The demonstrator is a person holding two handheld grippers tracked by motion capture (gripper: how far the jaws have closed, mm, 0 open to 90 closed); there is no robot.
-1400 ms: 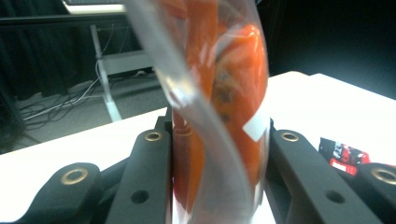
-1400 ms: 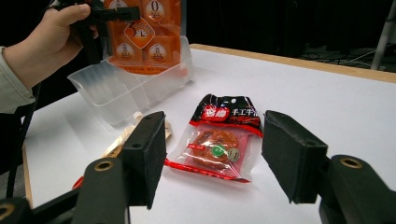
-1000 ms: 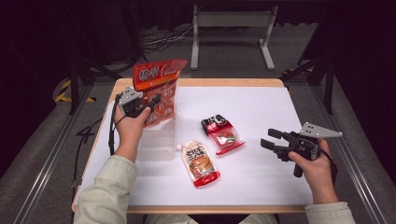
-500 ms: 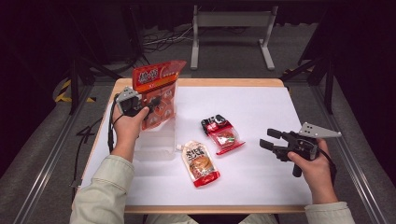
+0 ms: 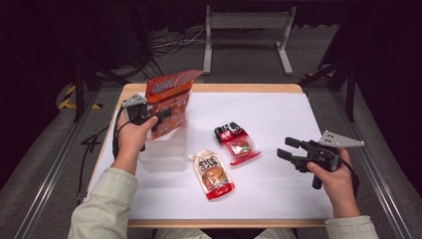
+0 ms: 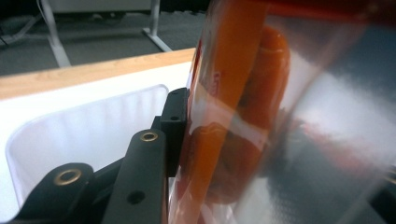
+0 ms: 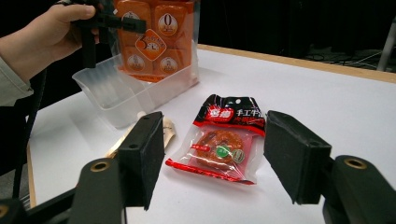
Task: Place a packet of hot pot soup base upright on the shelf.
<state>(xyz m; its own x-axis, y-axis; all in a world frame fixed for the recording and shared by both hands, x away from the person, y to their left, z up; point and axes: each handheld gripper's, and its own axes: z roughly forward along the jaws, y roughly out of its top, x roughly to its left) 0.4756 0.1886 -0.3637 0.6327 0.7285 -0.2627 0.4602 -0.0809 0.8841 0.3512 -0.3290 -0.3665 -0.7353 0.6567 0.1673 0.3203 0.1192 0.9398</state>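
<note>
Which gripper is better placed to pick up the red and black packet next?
The right gripper, probably. Its jaws stand open and empty, facing the red and black packet. The left gripper is busy holding the orange bag over the clear bin.

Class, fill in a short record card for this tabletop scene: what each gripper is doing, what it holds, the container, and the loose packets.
left gripper: shut on orange snack bag, held upright with its bottom in the clear plastic bin
right gripper: open, holding nothing, above the table's right side
red-and-black packet: flat on white table, in front of right gripper
spouted pouch: flat beside the bin
surface: white sheet, wooden edge
</note>
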